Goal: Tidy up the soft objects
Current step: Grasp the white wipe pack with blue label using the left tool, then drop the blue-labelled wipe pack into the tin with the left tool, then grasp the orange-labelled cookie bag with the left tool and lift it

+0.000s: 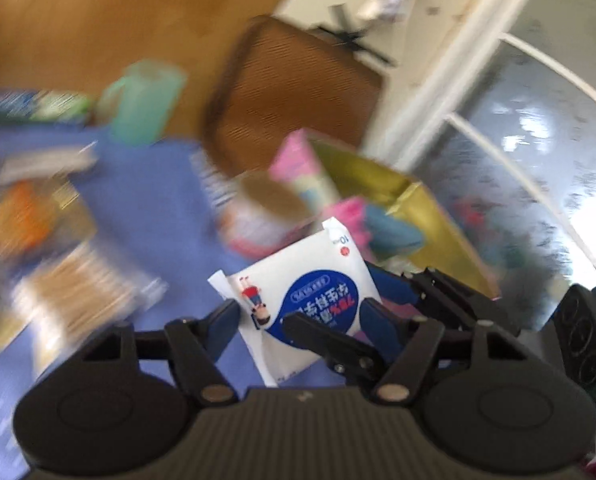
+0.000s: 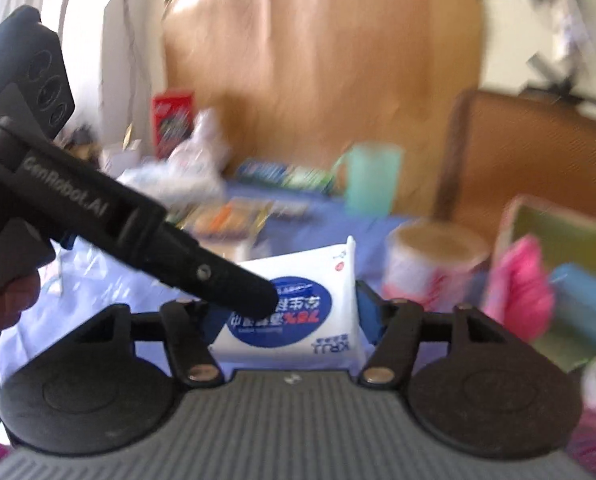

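Observation:
A white wipes packet [image 1: 298, 288] with a blue oval label hangs above the blue tablecloth [image 1: 154, 208], sharp against a blurred background. My left gripper [image 1: 304, 326] has a blue pad against each side of it. My right gripper [image 1: 382, 304] reaches in from the right and overlaps the packet's right part. In the right wrist view the packet [image 2: 318, 280] fills the gap of my right gripper [image 2: 290, 316]. The right pad touches its edge. The left pad is hidden behind my left gripper [image 2: 258, 296], whose black finger lies across the label.
A yellow-green box [image 1: 430, 216] at the right holds pink and blue soft items. A paper roll [image 1: 270, 196] stands beside it. A green cup [image 1: 142, 100], snack packets [image 1: 74, 288] and a red box [image 2: 172, 120] crowd the cloth. A brown chair [image 1: 294, 92] stands behind.

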Demonstrator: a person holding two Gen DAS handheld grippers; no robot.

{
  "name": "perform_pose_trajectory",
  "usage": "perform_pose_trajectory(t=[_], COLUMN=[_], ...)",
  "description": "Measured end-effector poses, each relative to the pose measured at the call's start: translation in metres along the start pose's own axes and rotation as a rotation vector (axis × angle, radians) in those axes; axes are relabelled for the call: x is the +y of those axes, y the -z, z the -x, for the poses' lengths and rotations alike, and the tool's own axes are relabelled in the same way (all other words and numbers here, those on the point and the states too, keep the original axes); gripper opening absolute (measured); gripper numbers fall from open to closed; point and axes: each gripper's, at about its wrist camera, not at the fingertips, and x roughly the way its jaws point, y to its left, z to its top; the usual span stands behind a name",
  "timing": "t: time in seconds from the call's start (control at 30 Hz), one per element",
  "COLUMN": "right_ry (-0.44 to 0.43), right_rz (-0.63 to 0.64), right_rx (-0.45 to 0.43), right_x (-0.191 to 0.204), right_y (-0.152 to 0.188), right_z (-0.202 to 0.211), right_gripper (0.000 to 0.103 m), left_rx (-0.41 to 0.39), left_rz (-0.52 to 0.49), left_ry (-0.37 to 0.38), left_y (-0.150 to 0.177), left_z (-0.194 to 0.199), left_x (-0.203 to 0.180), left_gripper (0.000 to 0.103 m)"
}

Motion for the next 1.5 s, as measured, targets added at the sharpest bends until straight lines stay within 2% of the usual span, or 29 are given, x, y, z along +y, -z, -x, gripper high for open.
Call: perform_pose_trajectory(t=[0.13,0.2,0.23,0.3,0.37,0.43,0.5,0.57,0.63,0.73,0.87,1.0,1.07,1.2,1.27,1.4,1.5], right_ry=[0.18,0.248,0.271,0.325,0.366,0.459,0.587,0.691,0.728,0.71,0.659,0.531,0.424,0.174,0.062,-0.082,-0.168], right_rz=[0.008,-0.04,-0.065,-0.097,-0.121,-0.092,-0.047,-0.033,-0.066,-0.151,-0.172,-0.173,-0.181,-0.194,-0.201,-0.217,-0.332], right_rx=[-0.085,-0.093,-0.089,-0.061,-0.011,0.041,0.098,0.092,0.062,-0.015,-0.112,-0.192,-0.205,-0.143,-0.084,0.028,0.136], right_x=[-0.03,-0.056,-0.069,-0.092,-0.113,-0.125,-0.138,-0.147,-0.153,-0.155,-0.138,-0.106,-0.087,-0.044,-0.023,0.002,-0.002], right_y=[-0.01,-0.008,-0.006,0.001,0.011,0.019,0.026,0.031,0.033,0.031,0.018,-0.001,-0.009,-0.019,-0.025,-0.04,-0.051], right_z=[0.033,0.045,0.049,0.051,0.047,0.037,0.03,0.03,0.039,0.058,0.073,0.076,0.072,0.039,0.006,-0.067,-0.123], right_gripper=[0.067,0.067,0.067,0.067,0.067,0.067,0.066,0.067,0.067,0.067,0.067,0.066,0.063,0.059,0.058,0.055,0.055], left_rx=[-0.017,-0.007,-0.003,-0.007,0.033,0.073,0.076,0.06,0.036,-0.005,-0.055,-0.084,-0.094,-0.117,-0.129,-0.157,-0.177], left_rz=[-0.149,-0.197,-0.213,-0.244,-0.238,-0.225,-0.202,-0.204,-0.224,-0.252,-0.257,-0.222,-0.204,-0.106,-0.054,0.033,0.055], left_ry=[0.076,0.115,0.137,0.132,0.137,0.141,0.139,0.16,0.159,0.153,0.117,0.052,-0.006,-0.096,-0.125,-0.15,-0.143], left_y=[-0.026,-0.034,-0.036,-0.041,-0.044,-0.043,-0.04,-0.037,-0.032,-0.021,-0.005,0.017,0.03,0.049,0.056,0.064,0.062], left_z=[-0.036,-0.062,-0.073,-0.099,-0.125,-0.144,-0.147,-0.138,-0.121,-0.088,-0.04,0.006,0.029,0.069,0.084,0.105,0.112], left_x=[-0.06,-0.084,-0.093,-0.109,-0.115,-0.116,-0.114,-0.112,-0.11,-0.099,-0.074,-0.034,-0.009,0.045,0.069,0.107,0.123], left_gripper=[0.067,0.067,0.067,0.071,0.071,0.069,0.069,0.069,0.069,0.071,0.071,0.071,0.071,0.073,0.073,0.073,0.074])
